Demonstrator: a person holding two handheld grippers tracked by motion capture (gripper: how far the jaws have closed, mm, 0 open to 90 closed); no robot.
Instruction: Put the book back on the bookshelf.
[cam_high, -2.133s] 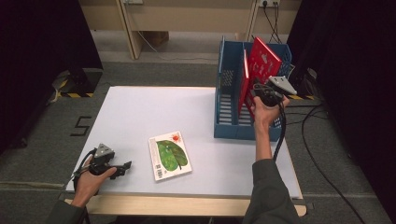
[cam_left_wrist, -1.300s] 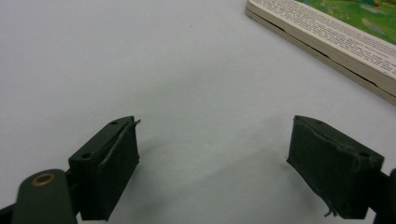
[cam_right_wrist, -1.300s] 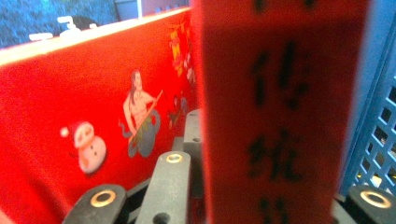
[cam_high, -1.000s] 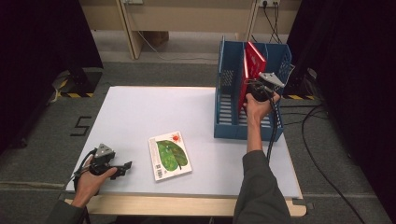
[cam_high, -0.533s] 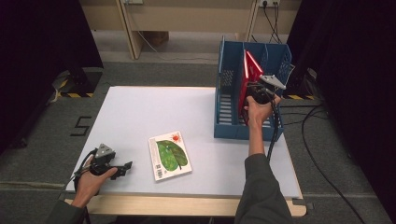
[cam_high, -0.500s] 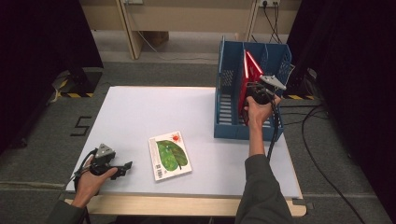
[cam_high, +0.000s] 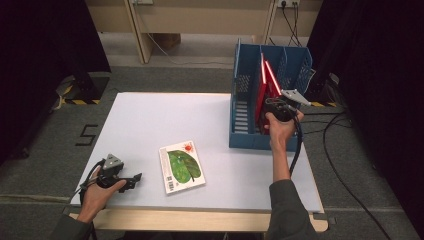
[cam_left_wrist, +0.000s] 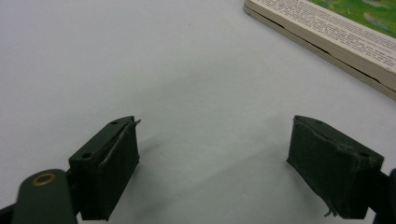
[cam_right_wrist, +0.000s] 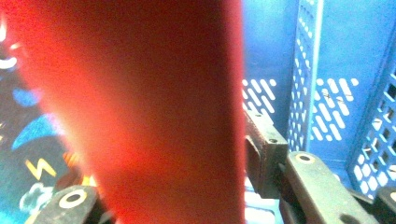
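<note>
I am holding my right gripper (cam_high: 274, 107) at the blue rack (cam_high: 243, 131), and its jaws have just been opening around the red book (cam_right_wrist: 140, 112). The book is standing upright between them in the rack's middle compartment, and I cannot tell whether the pads are pressing on it. Just beyond it, the rack's perforated blue walls are rising. My left gripper (cam_left_wrist: 215, 163) is resting low on the white worktop (cam_high: 165, 120), jaws wide with nothing between them. Ahead of it, to its right, the green book (cam_high: 182, 165) is lying flat.
</note>
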